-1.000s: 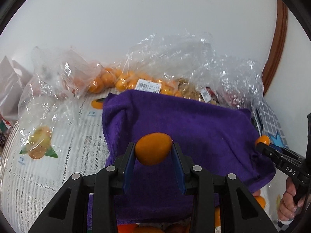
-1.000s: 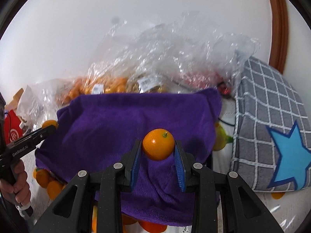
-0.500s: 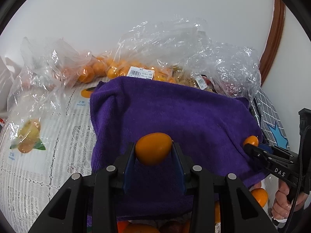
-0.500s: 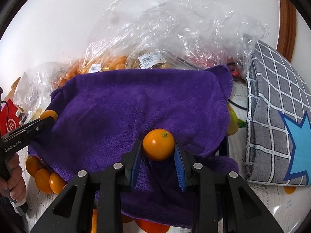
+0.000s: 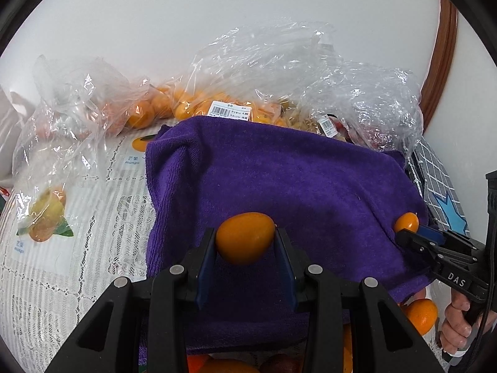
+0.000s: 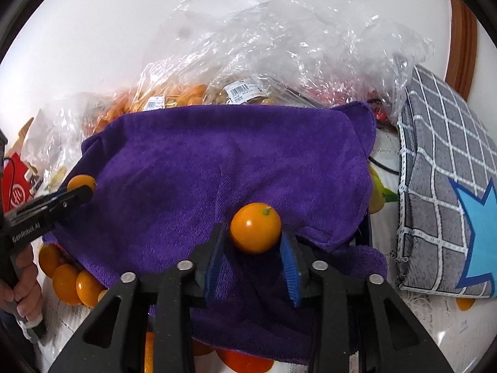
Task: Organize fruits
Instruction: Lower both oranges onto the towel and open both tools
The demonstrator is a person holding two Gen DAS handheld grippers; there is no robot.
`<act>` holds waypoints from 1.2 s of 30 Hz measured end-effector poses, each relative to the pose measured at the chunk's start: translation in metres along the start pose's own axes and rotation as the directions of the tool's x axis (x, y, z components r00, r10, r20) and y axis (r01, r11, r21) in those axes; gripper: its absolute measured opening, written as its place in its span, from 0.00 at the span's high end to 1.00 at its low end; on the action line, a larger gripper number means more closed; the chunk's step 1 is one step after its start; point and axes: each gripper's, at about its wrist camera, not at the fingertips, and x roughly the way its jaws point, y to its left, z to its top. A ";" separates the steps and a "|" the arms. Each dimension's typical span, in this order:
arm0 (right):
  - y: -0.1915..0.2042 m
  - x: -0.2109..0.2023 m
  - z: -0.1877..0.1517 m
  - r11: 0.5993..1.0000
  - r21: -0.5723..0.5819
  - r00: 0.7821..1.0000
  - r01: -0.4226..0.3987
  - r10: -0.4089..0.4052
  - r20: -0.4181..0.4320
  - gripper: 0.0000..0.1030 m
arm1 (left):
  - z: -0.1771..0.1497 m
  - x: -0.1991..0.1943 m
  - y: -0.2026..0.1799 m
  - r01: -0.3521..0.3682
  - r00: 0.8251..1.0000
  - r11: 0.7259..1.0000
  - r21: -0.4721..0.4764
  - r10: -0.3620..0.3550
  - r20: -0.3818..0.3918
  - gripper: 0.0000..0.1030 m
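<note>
Kumquats are the fruit in play: one oval kumquat [image 5: 245, 237] sits pinched between the pads of the left gripper [image 5: 245, 248], and a rounder kumquat with a green stem nub [image 6: 255, 228] sits at the tips of the right gripper [image 6: 253, 248], whose jaws have just been opening, so its pads look barely in contact, if at all. Both hang just over the purple towel [image 5: 295, 186]. Such fruit seems light, smooth-skinned and easily bruised, likely to roll once freed; a gentle hold across the middle suits it best. Each gripper tilts downward toward the cloth, a hand [image 5: 456, 329] wrapped round the right one's handle. More kumquats [image 6: 71, 283] lie loose beside the towel's edge
</note>
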 end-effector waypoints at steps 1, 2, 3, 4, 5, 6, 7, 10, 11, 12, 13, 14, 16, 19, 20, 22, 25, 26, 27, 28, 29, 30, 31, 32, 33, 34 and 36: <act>0.001 -0.002 -0.001 1.000 -0.005 1.000 0.000 0.000 0.003 0.59 | 0.000 0.000 0.000 0.000 1.000 1.000 0.000 0.000 0.001 0.65; 0.001 -0.003 -0.001 1.000 -0.007 1.000 -0.001 0.001 0.007 0.59 | 0.000 0.000 0.000 0.001 1.000 1.000 0.000 -0.001 0.002 0.65; 0.002 -0.004 -0.001 1.000 -0.009 1.000 0.000 0.000 0.010 0.59 | 0.000 0.000 0.000 -0.002 1.000 1.000 -0.001 0.002 0.002 0.65; 0.002 -0.006 0.000 1.000 -0.012 1.000 0.008 -0.008 0.016 0.59 | 0.000 0.000 0.000 -0.002 1.000 1.000 -0.002 0.002 0.004 0.65; 0.002 -0.008 0.000 1.000 -0.013 1.000 0.015 -0.015 0.019 0.59 | 0.000 0.000 0.000 0.000 1.000 1.000 -0.003 0.000 0.006 0.65; 0.001 -0.010 0.001 1.000 -0.014 0.999 0.021 -0.021 0.024 0.59 | 0.000 -0.001 0.000 0.001 1.000 1.000 -0.002 -0.001 0.009 0.65; 0.001 -0.013 0.001 1.000 -0.014 0.999 0.021 -0.020 0.035 0.58 | 0.000 -0.002 0.000 0.005 1.000 1.000 -0.002 -0.005 0.015 0.65; -0.002 -0.024 0.003 1.000 0.002 0.997 0.010 -0.010 0.080 0.50 | 0.000 -0.006 -0.001 0.014 0.999 1.000 -0.004 -0.014 0.032 0.64; -0.004 -0.028 0.003 1.000 0.008 0.996 0.002 -0.002 0.087 0.50 | 0.000 -0.008 -0.002 0.018 0.999 1.000 -0.004 -0.018 0.037 0.64; -0.006 -0.031 0.003 1.000 0.017 0.996 -0.012 0.011 0.088 0.50 | 0.000 -0.010 -0.003 0.019 0.999 1.000 -0.002 -0.019 0.048 0.64; -0.008 -0.033 0.004 0.999 0.027 0.996 -0.027 0.024 0.089 0.50 | 0.000 -0.012 -0.004 0.016 0.998 1.000 0.003 -0.016 0.057 0.64; -0.009 -0.036 0.005 0.999 0.035 0.995 -0.035 0.031 0.093 0.50 | -0.001 -0.015 -0.005 0.011 0.998 1.000 0.009 -0.012 0.066 0.64; -0.010 -0.040 0.006 0.998 0.036 0.994 -0.041 0.037 0.100 0.50 | -0.001 -0.022 -0.007 0.024 0.996 1.000 0.018 -0.025 0.087 0.64; -0.009 -0.048 0.005 0.998 0.041 0.993 -0.057 0.052 0.109 0.50 | 0.000 -0.033 -0.006 0.054 0.992 0.998 0.014 -0.055 0.112 0.64; -0.008 -0.050 0.004 0.997 0.049 0.993 -0.063 0.057 0.104 0.50 | 0.000 -0.037 -0.005 0.058 0.991 0.998 0.007 -0.059 0.119 0.64; -0.006 -0.054 -0.002 0.996 0.066 0.994 -0.067 0.062 0.086 0.50 | 0.000 -0.047 0.001 0.058 0.989 0.998 -0.011 -0.056 0.135 0.64; 0.000 -0.067 -0.017 0.995 0.082 0.996 -0.063 0.057 0.075 0.51 | -0.004 -0.060 0.010 0.062 0.985 0.998 -0.031 -0.056 0.161 0.64; 0.003 -0.072 -0.022 0.994 0.085 0.995 -0.070 0.063 0.084 0.51 | -0.006 -0.064 0.014 0.072 0.984 0.997 -0.038 -0.065 0.166 0.64; 0.005 -0.077 -0.028 0.993 0.087 0.993 -0.083 0.075 0.092 0.51 | -0.009 -0.068 0.018 0.078 0.983 0.996 -0.046 -0.069 0.171 0.64; 0.009 -0.081 -0.034 0.992 0.085 0.992 -0.098 0.090 0.092 0.51 | -0.012 -0.073 0.022 0.079 0.982 0.995 -0.053 -0.068 0.179 0.64; 0.012 -0.084 -0.039 0.990 0.081 0.991 -0.111 0.104 0.090 0.51 | -0.015 -0.077 0.025 0.080 0.980 0.995 -0.057 -0.068 0.185 0.63; 0.016 -0.085 -0.042 0.990 0.076 0.990 -0.120 0.113 0.087 0.51 | -0.019 -0.080 0.028 0.082 0.980 0.995 -0.058 -0.070 0.188 0.62; 0.020 -0.086 -0.048 0.990 0.067 0.989 -0.127 0.121 0.082 0.51 | -0.022 -0.084 0.030 0.082 0.980 0.995 -0.059 -0.070 0.188 0.57; 0.024 -0.087 -0.052 0.990 0.058 0.989 -0.128 0.124 0.076 0.51 | -0.025 -0.088 0.033 0.082 0.979 0.995 -0.062 -0.068 0.191 0.53; 0.030 -0.085 -0.058 0.991 0.042 0.990 -0.129 0.126 0.066 0.52 | -0.029 -0.091 0.036 0.083 0.978 0.994 -0.064 -0.069 0.196 0.52; 0.033 -0.084 -0.062 0.991 0.029 0.990 -0.130 0.128 0.056 0.55 | -0.032 -0.095 0.038 0.085 0.978 0.994 -0.064 -0.071 0.197 0.52; 0.040 -0.079 -0.068 0.990 0.009 0.990 -0.140 0.139 0.033 0.56 | -0.040 -0.099 0.043 0.085 0.979 0.994 -0.064 -0.072 0.192 0.52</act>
